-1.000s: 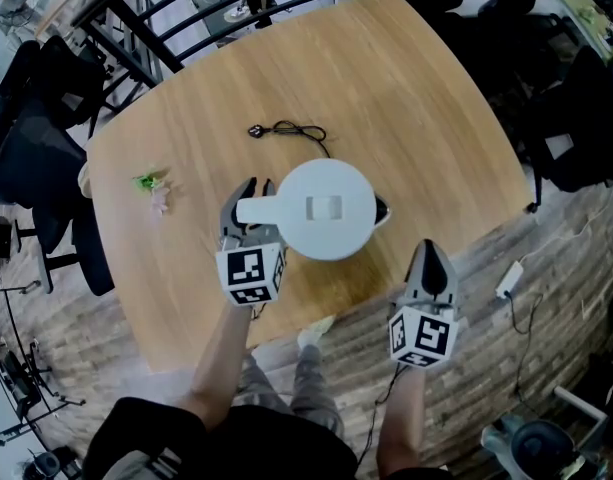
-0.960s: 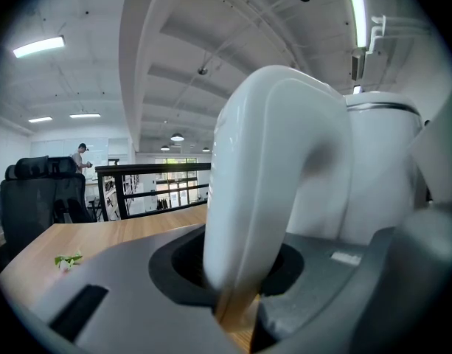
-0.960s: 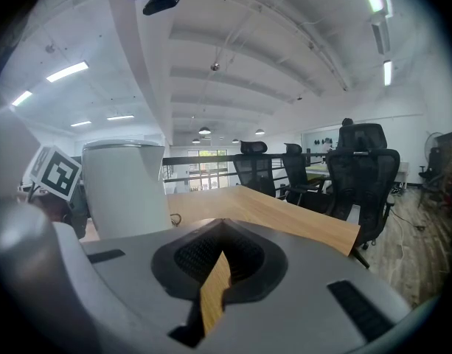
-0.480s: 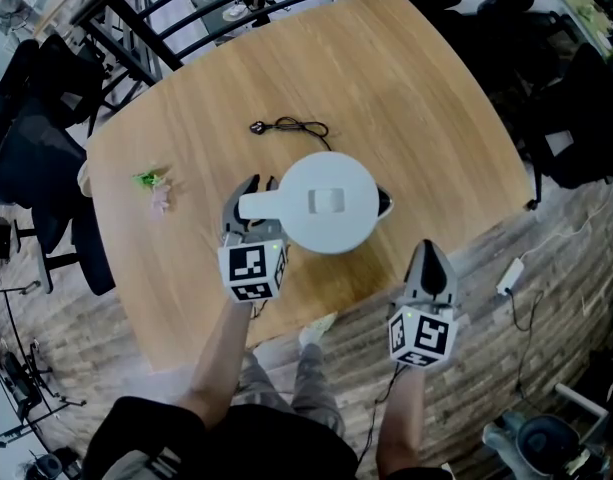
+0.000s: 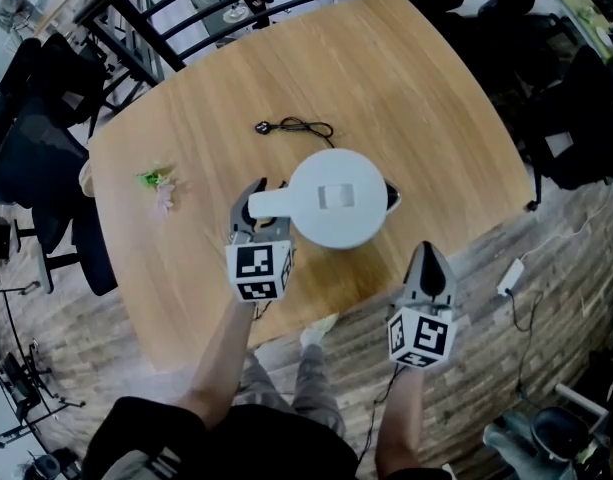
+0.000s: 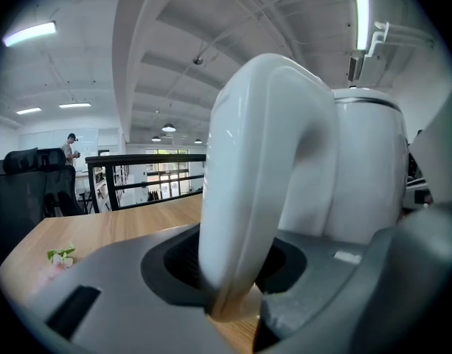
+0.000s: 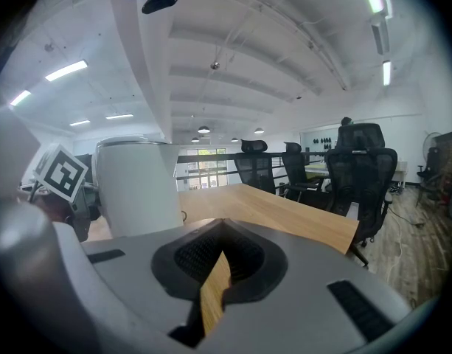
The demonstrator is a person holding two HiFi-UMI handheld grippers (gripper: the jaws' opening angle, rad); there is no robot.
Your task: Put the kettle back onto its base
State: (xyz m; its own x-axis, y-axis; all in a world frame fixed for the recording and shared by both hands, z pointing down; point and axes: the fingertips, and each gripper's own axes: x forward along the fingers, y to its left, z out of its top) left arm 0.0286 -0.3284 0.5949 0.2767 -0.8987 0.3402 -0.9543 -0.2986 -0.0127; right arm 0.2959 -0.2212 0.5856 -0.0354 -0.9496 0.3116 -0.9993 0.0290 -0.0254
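Note:
A white kettle stands on the round wooden table, its handle pointing left. A black edge shows under its right side, and I cannot tell whether it is the base. My left gripper reaches around the handle. In the left gripper view the handle stands between the jaws, which are opening, with a gap on the right side. My right gripper hangs shut over the floor off the table's near edge, and in its own view the kettle is at the left.
A black cable with a plug lies beyond the kettle. A small green and pink thing lies at the table's left. Dark office chairs and a railing surround the table. A white adapter on a cord lies on the floor.
The kettle and my left gripper have shifted a little farther away and to the right. My right gripper has stayed where it was.

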